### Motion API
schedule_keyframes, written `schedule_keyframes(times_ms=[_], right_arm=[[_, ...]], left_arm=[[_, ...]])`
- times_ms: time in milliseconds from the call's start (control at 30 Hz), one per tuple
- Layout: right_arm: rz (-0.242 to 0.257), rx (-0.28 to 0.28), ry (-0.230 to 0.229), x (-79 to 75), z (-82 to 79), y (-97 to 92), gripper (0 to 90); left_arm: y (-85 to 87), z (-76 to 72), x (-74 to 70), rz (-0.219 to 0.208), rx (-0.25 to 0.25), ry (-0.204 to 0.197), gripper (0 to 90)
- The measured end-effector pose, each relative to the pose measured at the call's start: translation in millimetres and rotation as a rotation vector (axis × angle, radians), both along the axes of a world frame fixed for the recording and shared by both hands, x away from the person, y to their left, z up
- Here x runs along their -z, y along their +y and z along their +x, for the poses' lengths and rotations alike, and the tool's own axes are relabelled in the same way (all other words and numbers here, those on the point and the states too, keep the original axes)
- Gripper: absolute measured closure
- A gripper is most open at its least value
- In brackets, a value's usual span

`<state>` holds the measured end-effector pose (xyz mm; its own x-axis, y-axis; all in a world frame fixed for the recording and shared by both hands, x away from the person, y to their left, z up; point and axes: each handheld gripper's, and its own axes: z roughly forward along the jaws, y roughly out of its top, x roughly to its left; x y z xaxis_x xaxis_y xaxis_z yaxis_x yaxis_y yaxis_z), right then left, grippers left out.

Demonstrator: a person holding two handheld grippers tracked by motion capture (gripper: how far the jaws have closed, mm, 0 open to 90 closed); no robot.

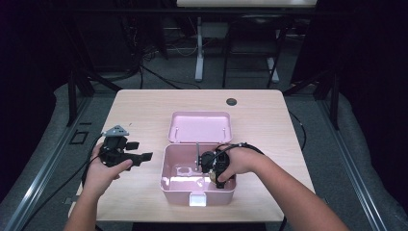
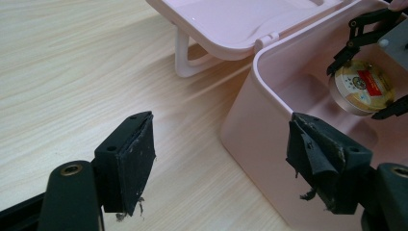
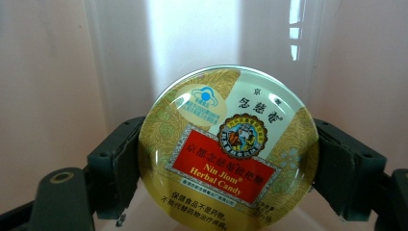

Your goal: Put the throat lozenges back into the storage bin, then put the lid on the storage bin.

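Gripping a round candy tin [image 3: 228, 149] by its sides, the right gripper [image 1: 217, 166] holds it inside the open pink box [image 1: 166, 185] on the wooden table [image 1: 144, 103]. Just left of the box, the left gripper [image 2: 221, 163] hovers with jaws wide apart, holding nothing.

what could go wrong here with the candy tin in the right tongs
1. The right tongs pinch the round candy tin only by its smooth curved rim, so it might slip or pivot and drop into the pink box.
2. The tin hangs inside the box close to its walls; a sideways move could knock it against one and loosen the hold.
3. The left tongs sit open beside the box without steadying it, so a bump might shift it on the table.
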<state>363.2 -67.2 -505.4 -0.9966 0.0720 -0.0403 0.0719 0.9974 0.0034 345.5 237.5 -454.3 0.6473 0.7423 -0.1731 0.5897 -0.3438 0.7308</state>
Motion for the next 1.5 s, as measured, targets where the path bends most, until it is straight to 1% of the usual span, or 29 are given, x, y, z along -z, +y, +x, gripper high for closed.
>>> schedule_keyframes(times_ms=[200, 567, 667, 833, 967, 1100, 1200, 1300, 1433, 1500], right_arm=[[-0.008, -0.003, -0.01, 1.6, 0.4, 0.5, 19.7], [-0.016, -0.006, -0.002, 5.2, 0.3, 0.9, 19.6], [0.004, 0.004, 0.012, 8.5, 1.0, 0.0, 19.6], [-0.006, 0.003, 0.018, 12.4, 0.7, 0.5, 19.5], [0.005, 0.005, 0.02, 12.6, 0.9, 0.1, 19.3], [0.003, 0.012, 0.028, 12.2, 0.8, 0.5, 17.4], [0.009, 0.009, 0.028, 9.0, 1.0, -0.2, 14.8], [0.015, 0.006, 0.024, 3.2, 0.4, -0.4, 14.8], [0.055, 0.015, 0.007, -10.6, 1.8, -2.7, 15.8], [0.084, 0.028, 0.011, -16.8, 1.7, -3.4, 17.1]], left_arm=[[0.0, 0.1, 0.3, 0.0, 0.001, 0.0, 25.0], [-0.3, 0.0, 1.0, -0.001, -0.003, 0.0, 25.0], [0.1, 0.1, 1.0, 0.0, -0.002, 0.002, 25.0], [-0.8, 0.4, 1.6, 0.002, 0.002, 0.005, 25.0], [-0.9, 0.4, 1.8, 0.003, 0.002, 0.005, 25.0], [-0.6, -0.2, 1.3, -0.002, 0.001, 0.006, 25.0], [0.2, -0.7, 1.3, -0.002, -0.001, 0.004, 25.0], [2.0, -0.7, 0.9, -0.002, -0.004, 0.007, 25.0], [1.7, -1.0, 1.1, -0.006, -0.003, 0.007, 25.0], [0.8, -1.5, 2.3, -0.013, -0.008, 0.008, 25.0]])
